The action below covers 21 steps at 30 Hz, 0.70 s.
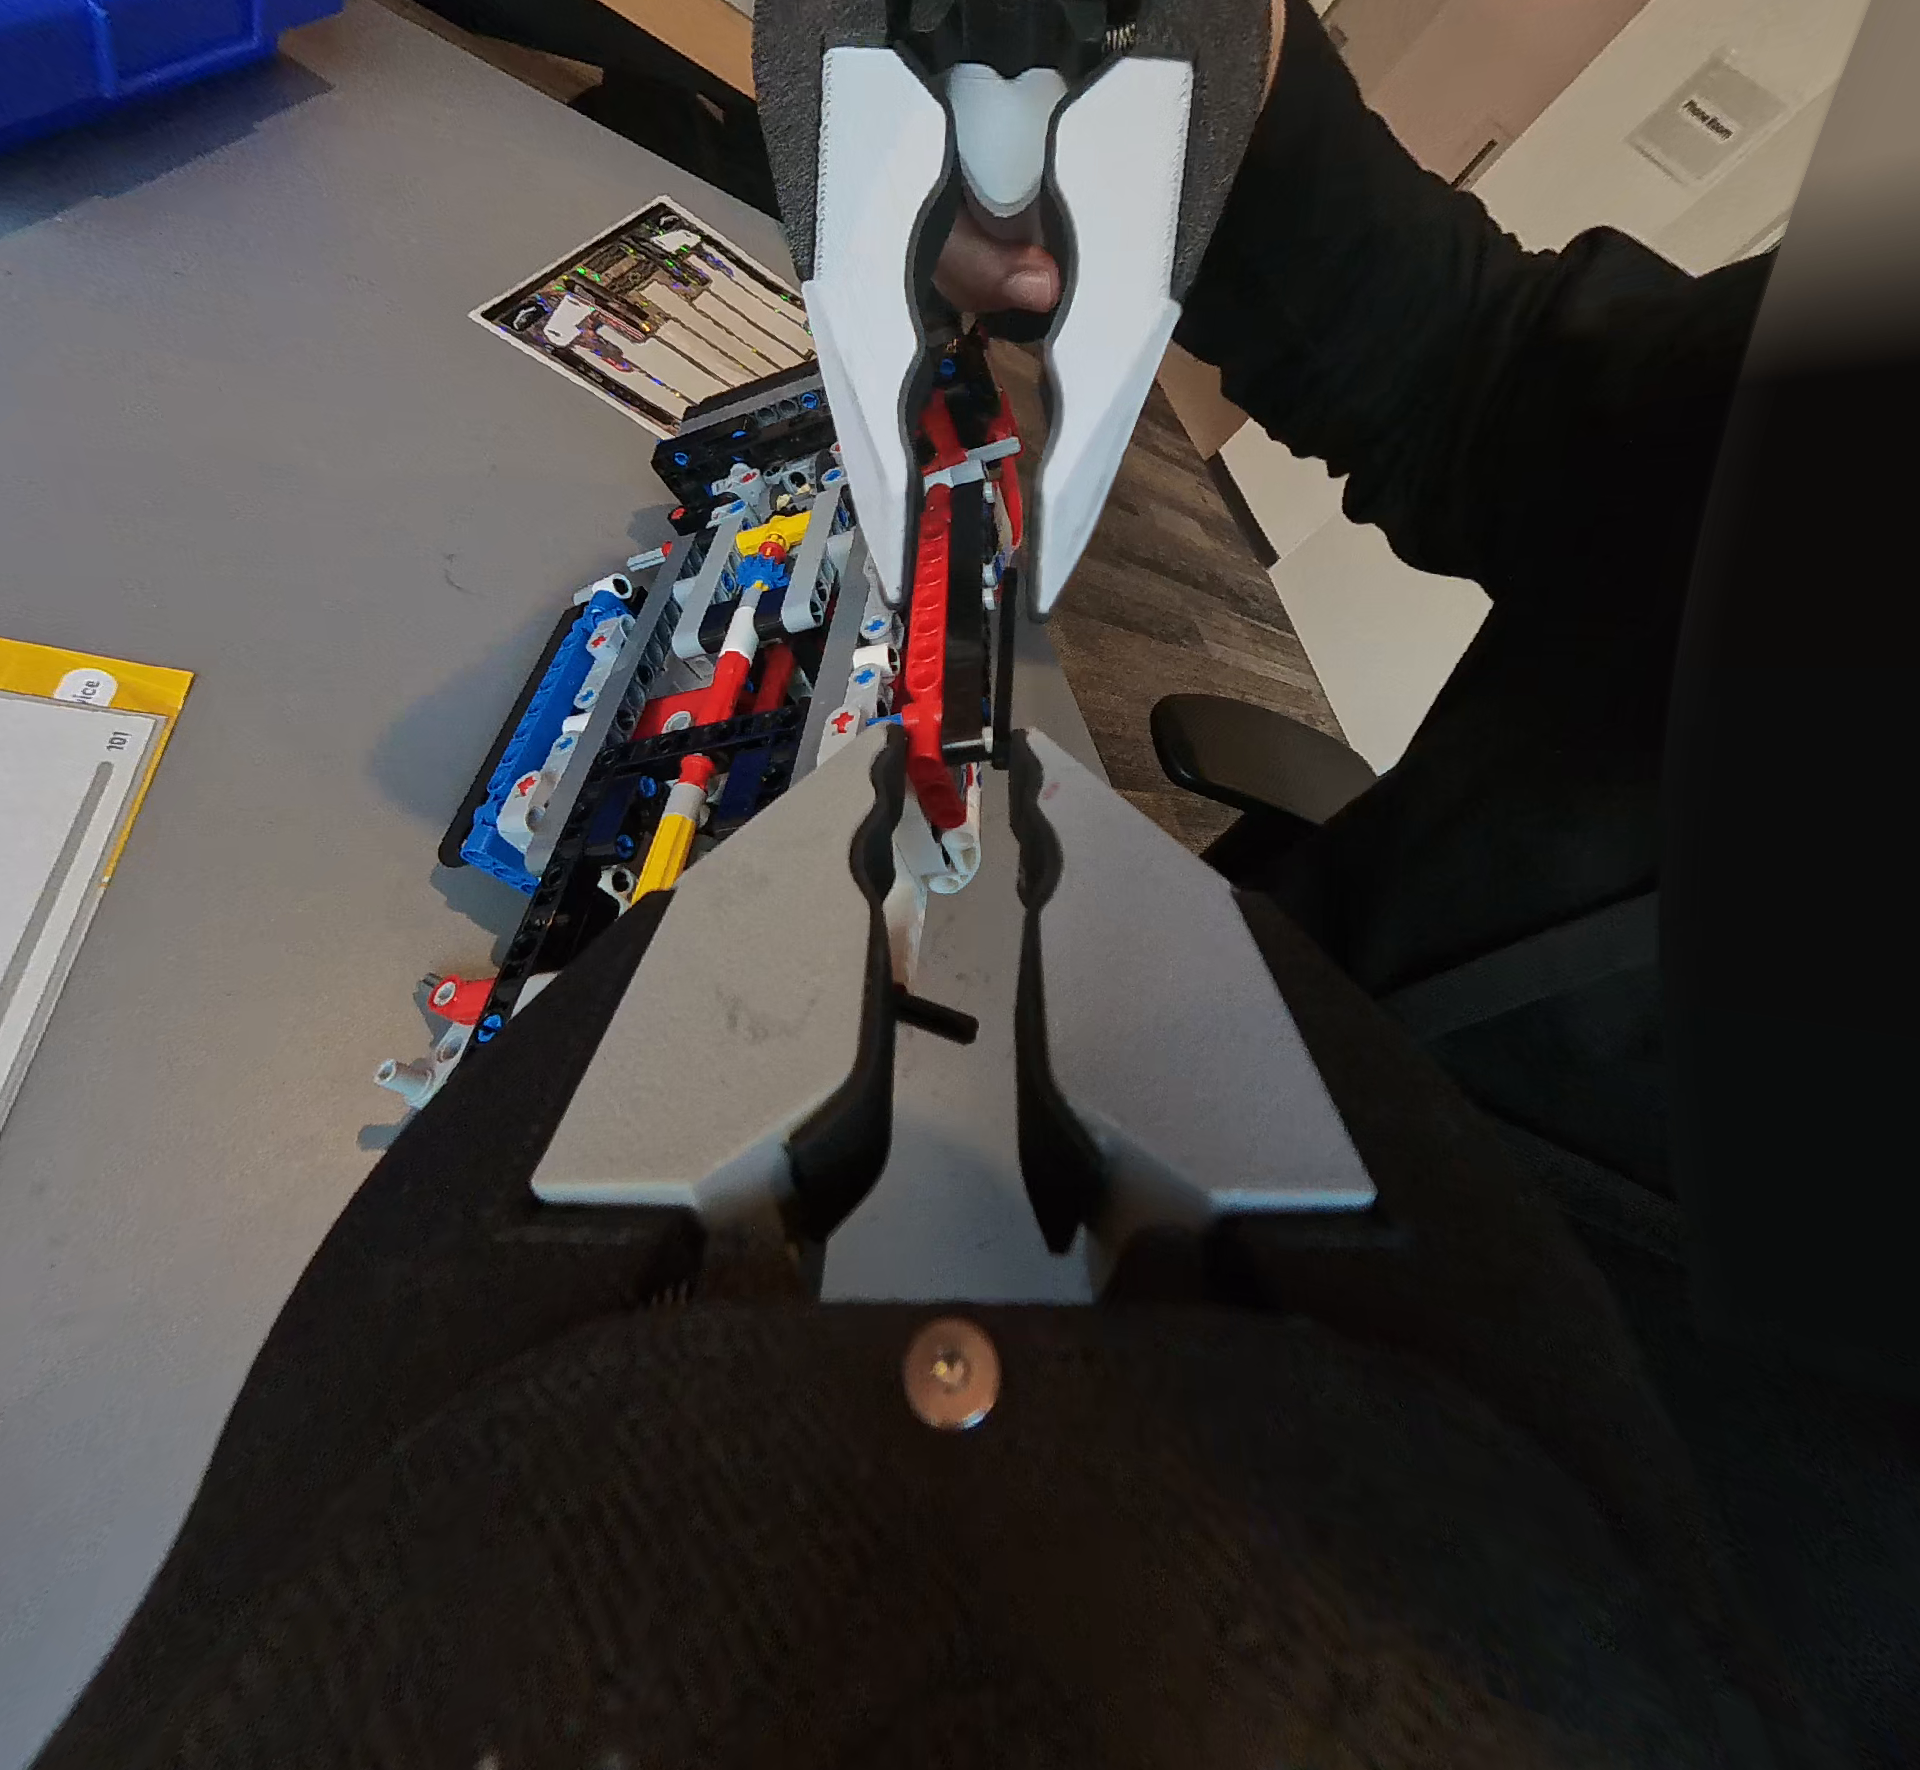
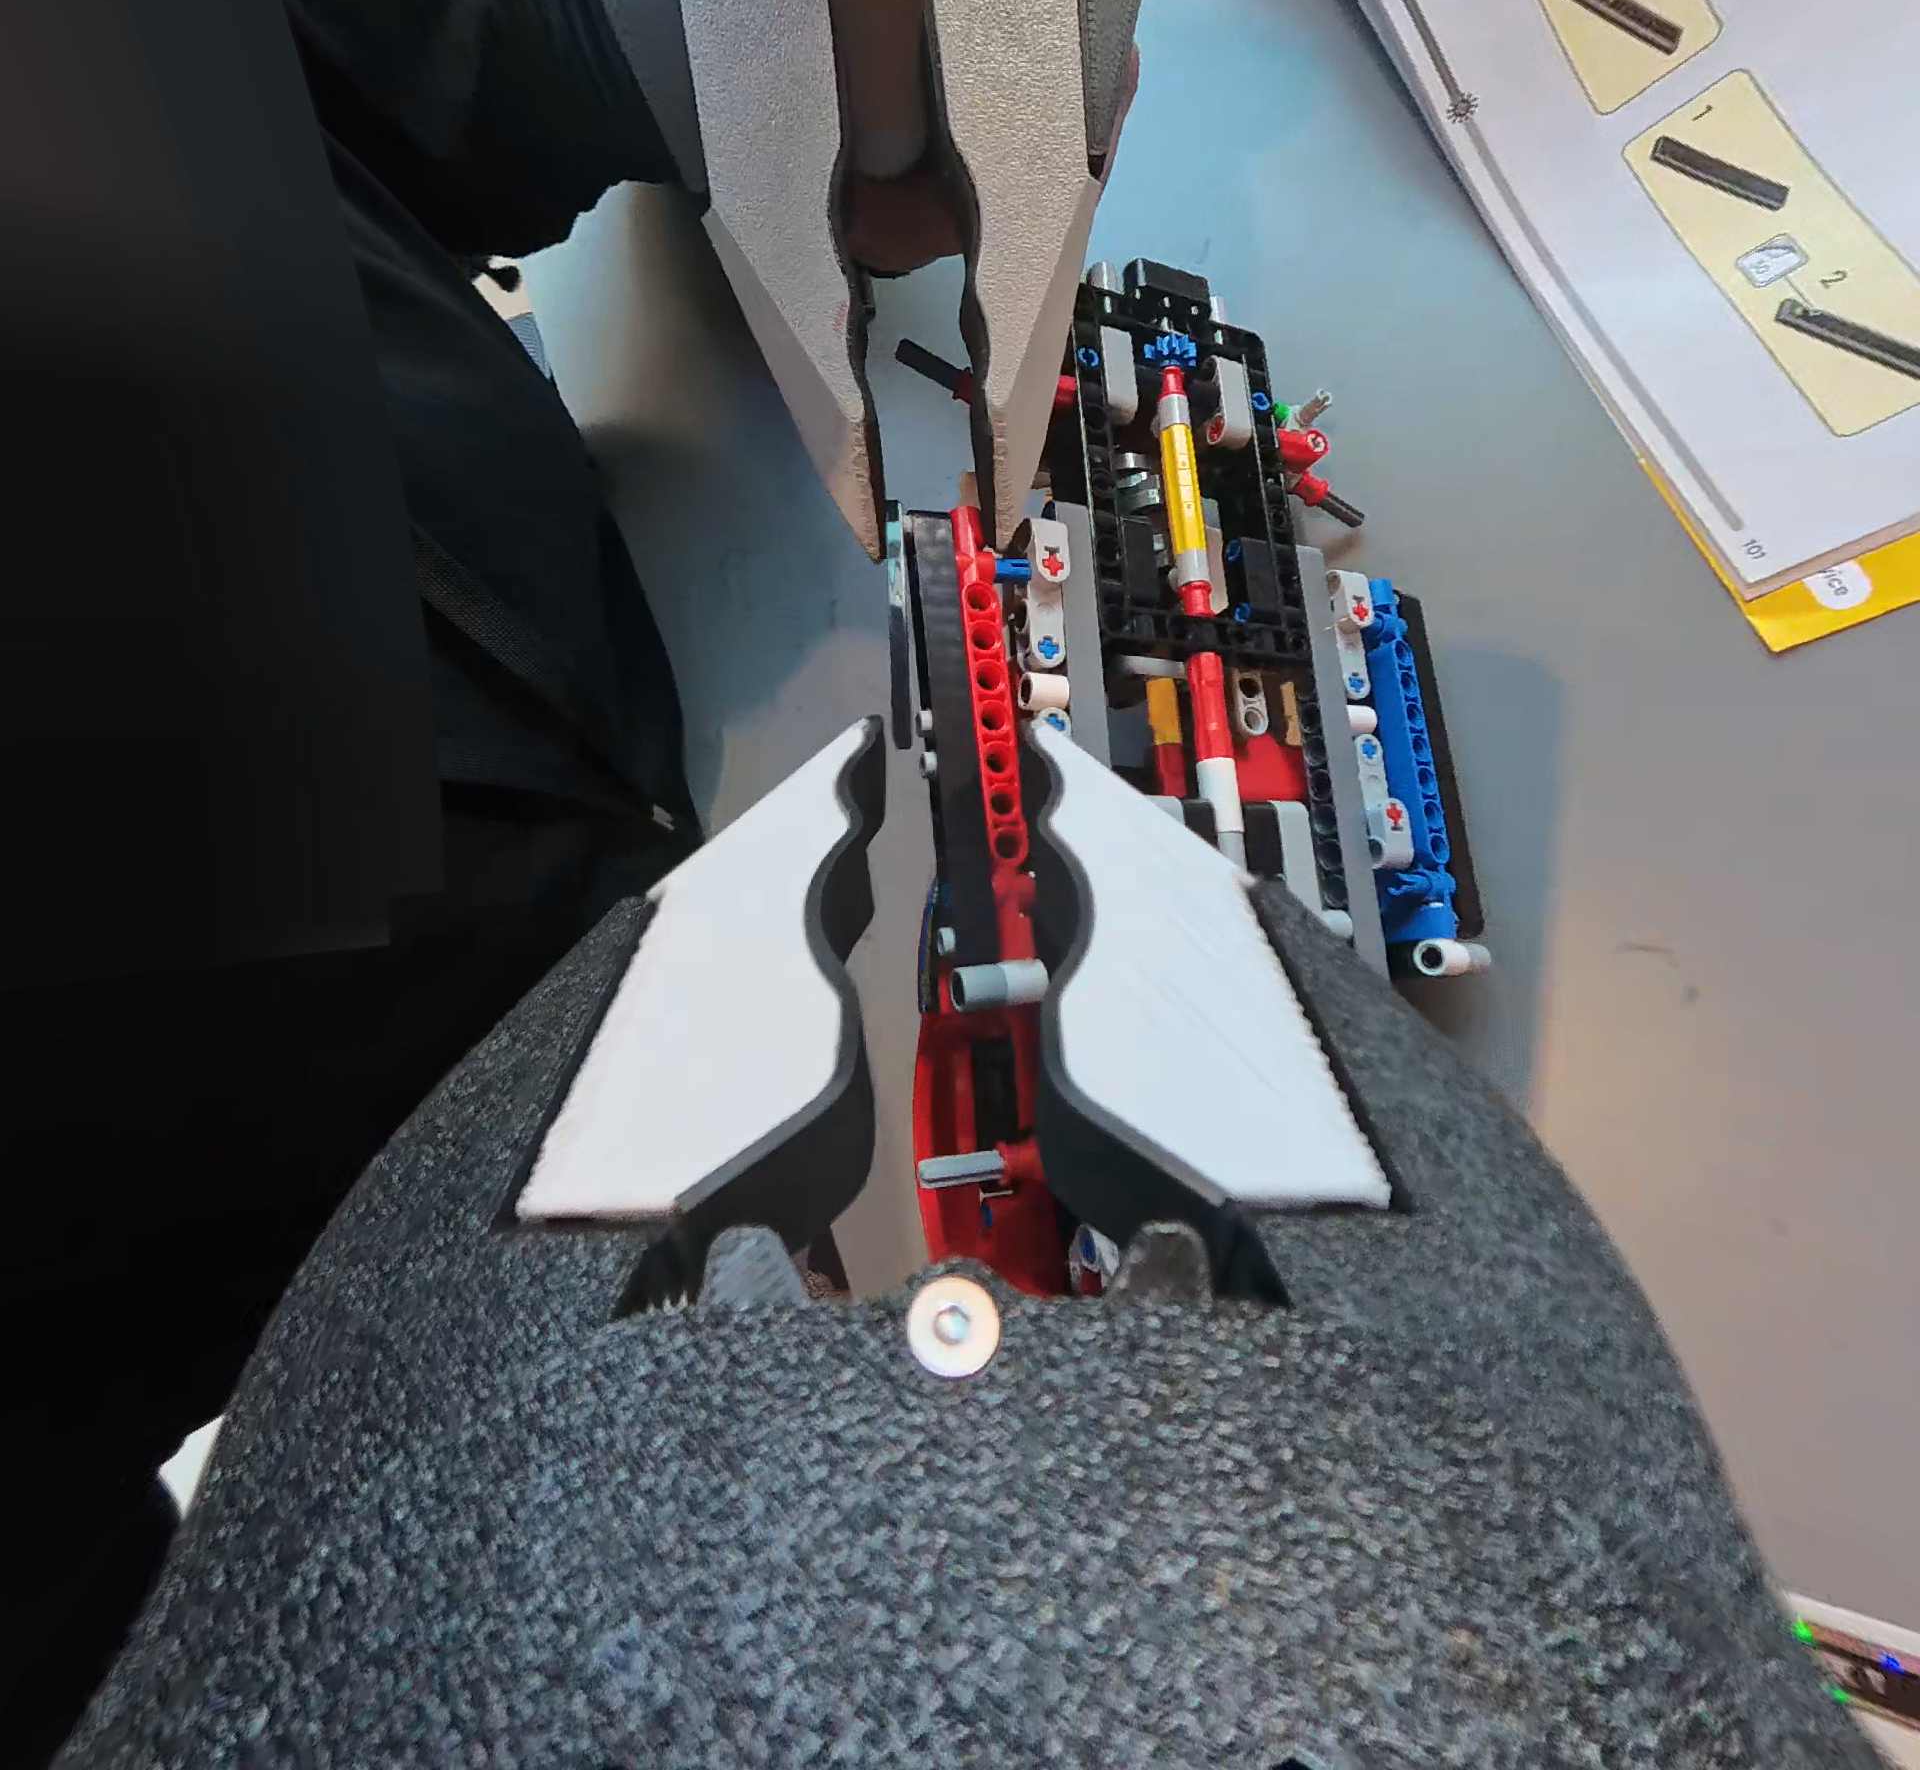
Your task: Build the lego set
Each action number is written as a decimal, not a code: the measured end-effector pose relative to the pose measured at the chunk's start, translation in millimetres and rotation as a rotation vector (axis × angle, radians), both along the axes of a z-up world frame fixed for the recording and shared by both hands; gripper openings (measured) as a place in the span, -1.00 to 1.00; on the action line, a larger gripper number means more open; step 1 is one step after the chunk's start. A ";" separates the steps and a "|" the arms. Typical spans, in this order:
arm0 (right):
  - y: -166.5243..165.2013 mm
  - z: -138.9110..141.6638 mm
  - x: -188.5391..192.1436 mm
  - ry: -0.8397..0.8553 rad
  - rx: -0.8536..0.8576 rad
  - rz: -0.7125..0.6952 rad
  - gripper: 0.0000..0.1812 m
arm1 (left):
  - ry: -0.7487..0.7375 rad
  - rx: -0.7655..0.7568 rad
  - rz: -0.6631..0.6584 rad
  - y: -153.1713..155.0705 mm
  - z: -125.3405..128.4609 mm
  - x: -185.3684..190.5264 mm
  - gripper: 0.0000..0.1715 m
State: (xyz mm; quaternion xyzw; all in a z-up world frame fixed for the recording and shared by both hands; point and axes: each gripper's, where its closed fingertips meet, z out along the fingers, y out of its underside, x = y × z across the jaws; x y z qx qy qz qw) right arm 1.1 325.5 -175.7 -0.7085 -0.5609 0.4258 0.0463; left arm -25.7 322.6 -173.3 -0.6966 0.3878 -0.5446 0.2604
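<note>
Fisheye lens is warping the edges pretty hard, person's dark sleeve side is going near black, table evenly lit.

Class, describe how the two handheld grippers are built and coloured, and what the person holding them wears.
Left gripper: grey angular finger plates, wavy black inner pads, black textured body, silver centre screw. Right gripper: same shape, white finger plates. The person wears a black long sleeve.

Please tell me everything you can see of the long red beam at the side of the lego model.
The red beam is a long, narrow plastic piece with a row of round holes. It runs along the edge of the lego model, beside a black strip. The right tongs and left tongs straddle its opposite ends, facing each other.
</note>
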 end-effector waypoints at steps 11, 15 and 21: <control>0.7 -2.3 -0.8 0.000 -0.045 0.035 -0.78 | -0.001 0.000 0.001 -0.3 -0.5 0.6 -0.81; 0.5 -2.8 -1.1 -0.003 -0.070 0.055 -0.79 | -0.005 -0.015 0.004 -0.1 -0.7 0.6 -0.81; 0.4 -4.2 -1.3 -0.026 -0.064 0.077 -0.80 | -0.004 -0.018 0.004 0.7 -1.7 -0.1 -0.81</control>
